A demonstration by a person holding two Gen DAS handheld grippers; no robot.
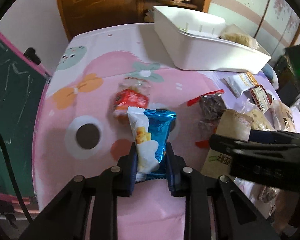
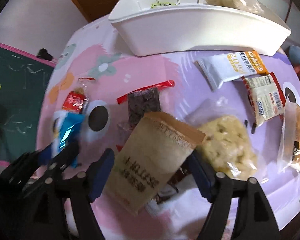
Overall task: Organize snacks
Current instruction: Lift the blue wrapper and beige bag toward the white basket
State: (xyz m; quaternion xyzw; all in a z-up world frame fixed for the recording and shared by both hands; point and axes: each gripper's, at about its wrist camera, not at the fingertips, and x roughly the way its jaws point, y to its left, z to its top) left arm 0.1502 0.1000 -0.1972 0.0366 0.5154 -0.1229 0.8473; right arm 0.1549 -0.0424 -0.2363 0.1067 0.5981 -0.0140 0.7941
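The left gripper [image 1: 151, 160] is clamping a blue-and-white snack packet [image 1: 150, 138] between its two fingers [image 1: 133, 166], which are standing nearly shut with the packet upright and clear of the desk [image 1: 90, 46]. Just beyond that packet, a red-wrapped snack [image 1: 131, 98] is lying on the pink cartoon cloth covering the desk. Further right, a dark bar in a clear wrapper with red ends [image 2: 144, 102] is resting flat on the cloth.

The right gripper [image 2: 152, 170] is sitting with its fingers [image 2: 101, 172] spread wide; a tan paper snack packet [image 2: 152, 160] is tilting between them, touching the right-hand finger, while a gap is showing on the left side (whether it is gripped cannot be told). To its right, a pale puffed snack in a clear bag [image 2: 228, 140] is lying on the desk.

At the far edge, a white bin [image 2: 190, 32] is standing on the desk, a pale packet [image 2: 234, 1] already lying inside at its right end. A white-and-orange packet [image 2: 232, 68] and a red-edged cracker packet [image 2: 266, 100] are lying just in front of the bin.
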